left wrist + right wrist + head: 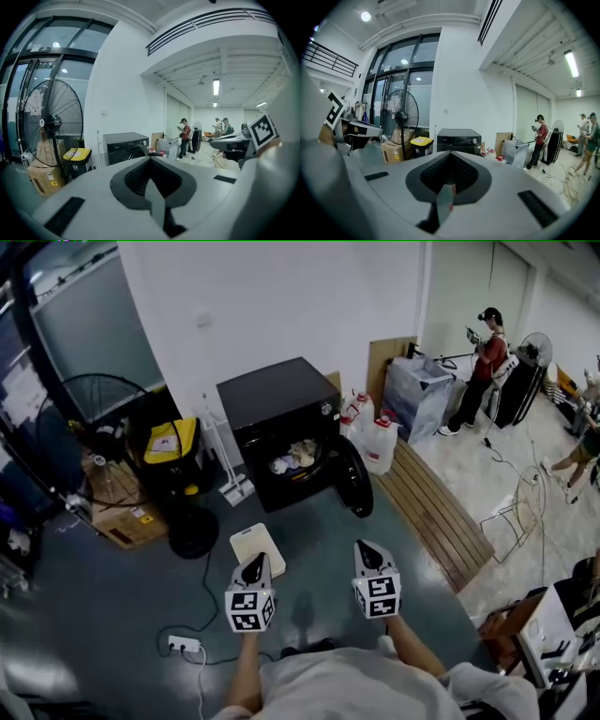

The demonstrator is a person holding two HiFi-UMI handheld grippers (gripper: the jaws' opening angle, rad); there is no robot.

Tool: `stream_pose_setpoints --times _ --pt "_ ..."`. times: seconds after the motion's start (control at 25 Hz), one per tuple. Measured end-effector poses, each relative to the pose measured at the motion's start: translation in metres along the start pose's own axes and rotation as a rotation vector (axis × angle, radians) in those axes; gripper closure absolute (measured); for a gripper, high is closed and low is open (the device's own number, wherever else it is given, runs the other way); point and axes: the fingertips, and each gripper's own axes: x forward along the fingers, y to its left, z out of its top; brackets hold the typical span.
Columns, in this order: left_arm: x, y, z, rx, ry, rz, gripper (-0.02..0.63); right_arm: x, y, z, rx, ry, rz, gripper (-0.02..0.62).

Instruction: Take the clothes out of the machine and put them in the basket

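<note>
A black washing machine stands against the white wall with its round door swung open to the right. Light-coloured clothes lie in the drum. A small white basket sits on the dark floor in front of the machine, just ahead of my left gripper. My right gripper is level with it, to the basket's right. Both are shut with nothing between their jaws and well short of the machine. In the gripper views, left gripper and right gripper point towards the machine.
Left of the machine stand a yellow-lidded bin, a big floor fan and a cardboard box. A power strip and cable lie on the floor. White jugs and wooden decking are to the right; a person stands beyond.
</note>
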Motion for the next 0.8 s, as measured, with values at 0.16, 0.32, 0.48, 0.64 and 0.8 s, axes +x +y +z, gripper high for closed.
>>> stream_pose_setpoints --times 0.16,0.32,0.48,0.64,0.8 --pt "0.006 -0.005 0.001 0.004 -0.003 -0.002 0.588 0.001 -0.008 -0.004 -0.007 0.011 -0.006 0.571" --pt "0.008 -0.008 0.002 0.008 -0.001 -0.003 0.588 0.004 -0.010 -0.006 -0.016 0.019 0.003 0.571" --pt "0.006 -0.012 -0.004 0.009 0.012 -0.005 0.588 0.004 -0.007 -0.010 -0.015 0.028 0.016 0.571" --pt "0.005 -0.007 -0.010 0.005 0.023 0.000 0.588 0.008 0.000 -0.014 -0.022 0.041 0.028 0.571" --pt "0.009 0.000 -0.014 -0.001 0.032 0.002 0.588 0.017 0.003 -0.016 -0.024 0.047 0.032 0.571"
